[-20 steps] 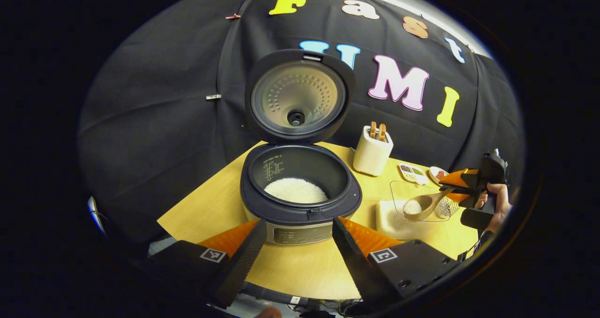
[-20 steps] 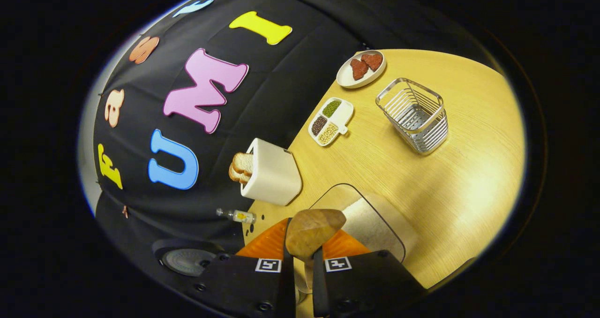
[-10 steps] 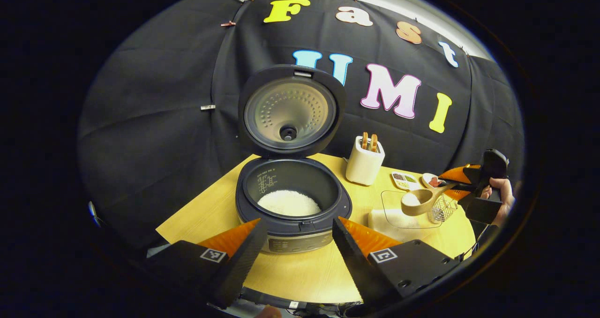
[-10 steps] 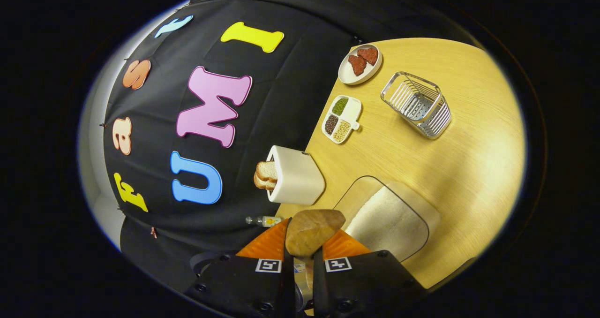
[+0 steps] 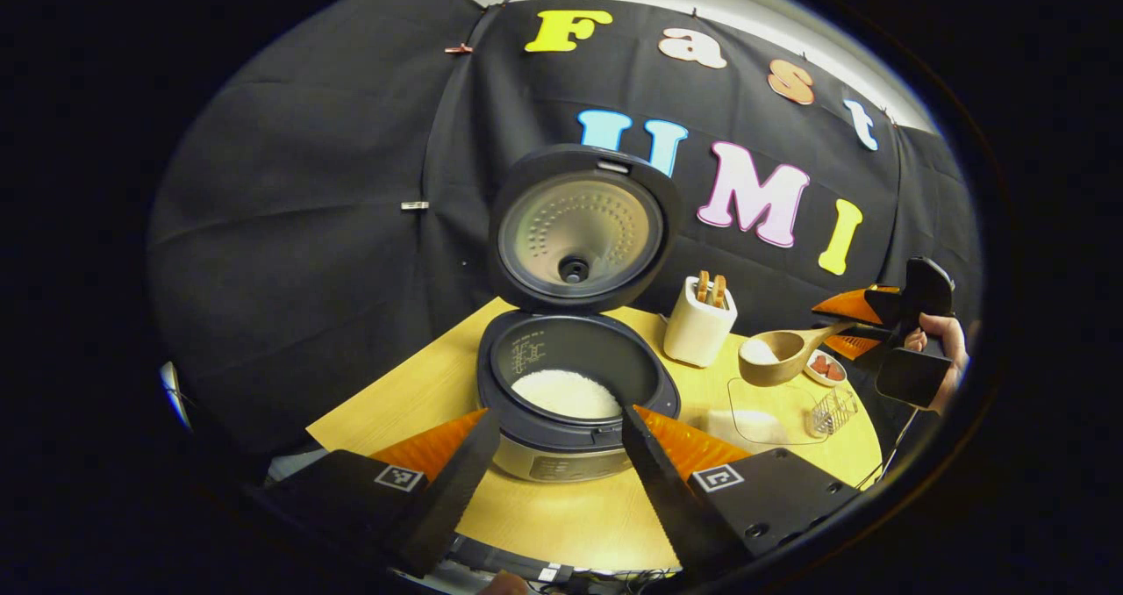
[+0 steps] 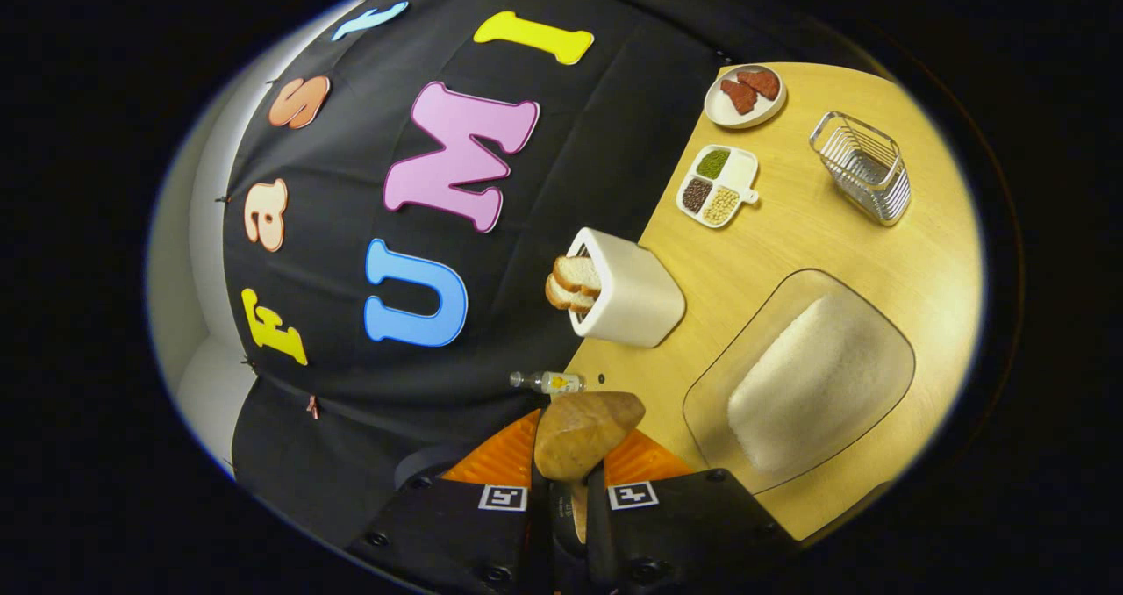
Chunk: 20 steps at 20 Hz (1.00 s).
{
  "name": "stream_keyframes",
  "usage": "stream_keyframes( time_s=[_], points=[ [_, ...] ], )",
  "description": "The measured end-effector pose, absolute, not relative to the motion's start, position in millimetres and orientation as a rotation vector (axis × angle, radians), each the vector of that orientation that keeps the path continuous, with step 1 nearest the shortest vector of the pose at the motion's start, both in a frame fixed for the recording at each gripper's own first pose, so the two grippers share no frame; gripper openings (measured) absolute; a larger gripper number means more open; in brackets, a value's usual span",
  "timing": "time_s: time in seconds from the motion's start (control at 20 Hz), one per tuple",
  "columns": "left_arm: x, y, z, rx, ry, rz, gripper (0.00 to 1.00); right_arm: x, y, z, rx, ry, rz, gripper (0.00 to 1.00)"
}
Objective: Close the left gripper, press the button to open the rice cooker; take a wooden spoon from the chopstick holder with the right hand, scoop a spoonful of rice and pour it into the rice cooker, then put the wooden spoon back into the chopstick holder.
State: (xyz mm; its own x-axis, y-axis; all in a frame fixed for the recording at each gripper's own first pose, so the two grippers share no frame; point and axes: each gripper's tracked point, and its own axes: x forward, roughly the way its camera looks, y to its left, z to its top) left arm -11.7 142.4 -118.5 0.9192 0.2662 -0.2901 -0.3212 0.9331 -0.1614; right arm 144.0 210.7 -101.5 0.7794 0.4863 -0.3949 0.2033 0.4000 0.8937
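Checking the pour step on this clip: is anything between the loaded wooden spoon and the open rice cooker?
Nothing visible blocks it. In the left gripper view the right gripper holds the wooden spoon with rice above the clear tray. The toaster stands behind the path to the rice cooker, whose lid is up.

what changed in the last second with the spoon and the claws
The right claw has lifted the wooden spoon, loaded with rice, up off the clear rice tray and toward the rice cooker; in the right gripper view the tray has dropped farther away. Its grip on the spoon handle is unchanged. The left claw stays open in front of the cooker, whose lid remains up.
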Motion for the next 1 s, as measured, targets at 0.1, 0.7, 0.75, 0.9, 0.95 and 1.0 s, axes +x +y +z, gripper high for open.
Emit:
stream_keyframes(
  time_s=[0.1,0.7,0.75,0.9,0.95,1.0],
  points=[
    [-16,151,-120,-0.229,0.262,0.328,0.95,142,237,-91,1.173,0.704,0.243,0.19],
    [-47,201,-135,-0.288,0.265,0.441,0.92,131,348,-74,0.874,0.653,0.453,0.19],
    [-48,201,-137,-0.289,0.267,0.447,0.95,130,353,-78,0.840,0.643,0.461,0.19],
    [-50,212,-140,-0.292,0.270,0.459,0.95,129,365,-92,0.754,0.628,0.490,0.19],
    [-52,213,-142,-0.292,0.272,0.464,0.95,129,369,-94,0.727,0.620,0.502,0.19],
    [-51,215,-143,-0.293,0.275,0.467,0.95,127,373,-97,0.699,0.610,0.515,0.19]
  ],
)
